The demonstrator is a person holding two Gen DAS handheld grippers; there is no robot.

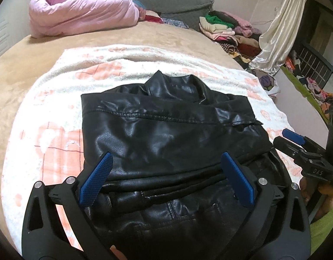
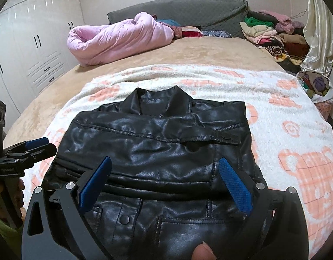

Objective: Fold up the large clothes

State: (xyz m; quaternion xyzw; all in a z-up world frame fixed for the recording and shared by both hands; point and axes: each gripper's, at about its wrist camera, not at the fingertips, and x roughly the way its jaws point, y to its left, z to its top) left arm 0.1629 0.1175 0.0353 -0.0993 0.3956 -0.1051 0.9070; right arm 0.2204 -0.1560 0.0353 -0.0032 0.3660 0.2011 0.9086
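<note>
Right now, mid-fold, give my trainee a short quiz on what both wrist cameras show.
1. True or false: the left gripper is shut on the black jacket.
2. What lies directly under the jacket: A) the bare tan bedspread, B) a white and pink towel, C) the pink quilt?
3. Which end of the jacket points toward the headboard?

Key: 1. False; both the left and the right gripper are open above it. 2. B. 3. The collar.

Glossy black jacket (image 1: 166,130), white towel (image 1: 58,112) with pink checked bears, tan bedspread (image 1: 25,69), lilac quilt (image 1: 79,15), blue gripper pads (image 1: 97,179).
</note>
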